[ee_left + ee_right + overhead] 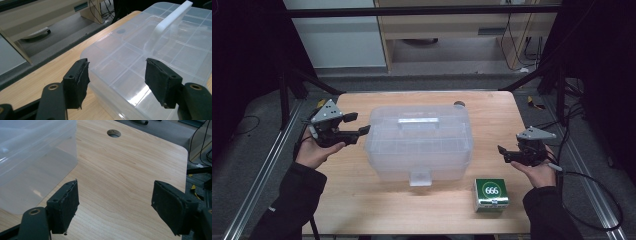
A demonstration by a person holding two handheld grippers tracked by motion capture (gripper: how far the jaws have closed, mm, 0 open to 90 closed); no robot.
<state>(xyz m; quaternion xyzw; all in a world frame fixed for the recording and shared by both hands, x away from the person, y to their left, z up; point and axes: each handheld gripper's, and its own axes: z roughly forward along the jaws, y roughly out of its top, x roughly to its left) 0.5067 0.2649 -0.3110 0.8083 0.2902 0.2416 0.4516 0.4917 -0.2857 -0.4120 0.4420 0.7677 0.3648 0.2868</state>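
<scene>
My left gripper (358, 125) hangs at about nine o'clock of the clear plastic storage box (419, 142), its jaws spread wide with nothing between them. In the left gripper view the two black pads (77, 81) stand on either side of the box's near corner without touching it; the box's lid (140, 52) sits shut under them, and I can see the white handle (172, 18) arching over its top.

My right gripper (503, 152) sits at about three o'clock of the box, near but apart from it. Its jaws are also wide open and empty; in the right gripper view only bare wood lies between the pads (66, 207), with the box wall (32, 162) off to the side.

The box stands in the middle of the tabletop (492, 115), latch facing me.

By count: one storage box, one small green carton (491, 194) marked 666 at about five o'clock of the box, one round cable hole (113, 133) in the tabletop at the far edge, and two grippers, one in each hand.
</scene>
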